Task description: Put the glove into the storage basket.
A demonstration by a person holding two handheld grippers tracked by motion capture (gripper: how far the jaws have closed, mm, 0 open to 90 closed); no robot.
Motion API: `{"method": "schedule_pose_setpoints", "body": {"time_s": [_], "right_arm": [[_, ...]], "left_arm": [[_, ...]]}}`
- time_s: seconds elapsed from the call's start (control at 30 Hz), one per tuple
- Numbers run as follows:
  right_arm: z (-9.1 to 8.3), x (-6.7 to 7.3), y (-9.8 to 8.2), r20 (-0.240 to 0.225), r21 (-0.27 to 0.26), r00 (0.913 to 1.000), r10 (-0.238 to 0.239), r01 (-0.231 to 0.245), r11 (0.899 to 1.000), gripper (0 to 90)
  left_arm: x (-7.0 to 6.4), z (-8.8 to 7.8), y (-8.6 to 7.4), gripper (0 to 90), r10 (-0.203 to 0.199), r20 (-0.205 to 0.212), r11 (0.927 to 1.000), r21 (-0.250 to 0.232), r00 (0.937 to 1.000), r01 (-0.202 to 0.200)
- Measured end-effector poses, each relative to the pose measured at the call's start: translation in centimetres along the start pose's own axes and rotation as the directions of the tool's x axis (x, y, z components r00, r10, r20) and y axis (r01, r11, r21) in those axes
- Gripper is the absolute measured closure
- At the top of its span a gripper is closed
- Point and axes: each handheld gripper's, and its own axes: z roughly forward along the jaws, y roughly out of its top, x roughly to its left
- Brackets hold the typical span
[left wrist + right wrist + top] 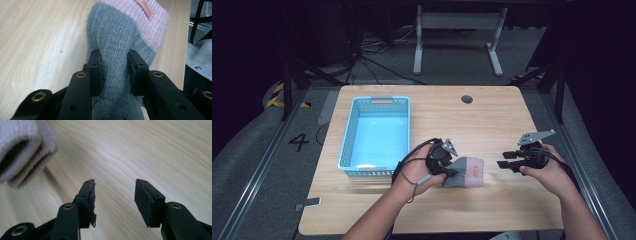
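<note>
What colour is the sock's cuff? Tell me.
Pink, on a grey sock; clearest in the left gripper view.

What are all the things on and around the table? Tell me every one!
sock: one, grey with a pink cuff and a small orange label, on the table's near middle, grey end pinched in the left gripper
basket: one, light blue plastic, on the table's left side
table: one, light wood, in the middle of the high view
round hole cover: one, dark, near the table's far edge
white frame legs: one set, on the floor behind the table
number 4 mark: one, black, on the grey floor at the left
left gripper: one, black, shut on the sock
right gripper: one, black, open over bare wood, right of the sock
</note>
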Motion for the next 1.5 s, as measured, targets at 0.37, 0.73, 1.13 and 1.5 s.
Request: {"method": "schedule_pose_setpoints", "body": {"time_s": [0.37, 0.73, 1.13, 1.5], "right_arm": [[0.4, -0.1, 0.6, -0.013, -0.002, 0.9999, -0.009, 0.009, 1.0, 51.6], [0.5, -0.3, 0.1, -0.004, 0.016, 1.0, 0.008, -0.008, 1.0, 51.8], [-0.1, 0.1, -0.9, 0.02, 0.014, 0.9994, 0.028, -0.028, 0.999, 51.7], [-0.5, 0.3, -1.9, 0.031, 0.021, 0.9984, 0.047, -0.048, 0.999, 51.4]], "left_arm": [[1.8, -2.6, -0.4, 68.3, -0.019, -0.021, 0.9996, -0.019, 0.9996, 0.018], [4.0, -5.8, -0.9, 68.3, -0.023, -0.061, 0.9993, -0.03, 0.9979, 0.021], [6.4, -8.7, -2.2, 68.1, -0.053, -0.116, 0.9981, -0.038, 0.9918, 0.049], [9.1, -11.5, -3.5, 68.0, -0.086, -0.168, 0.9951, -0.062, 0.9821, 0.076]]}}
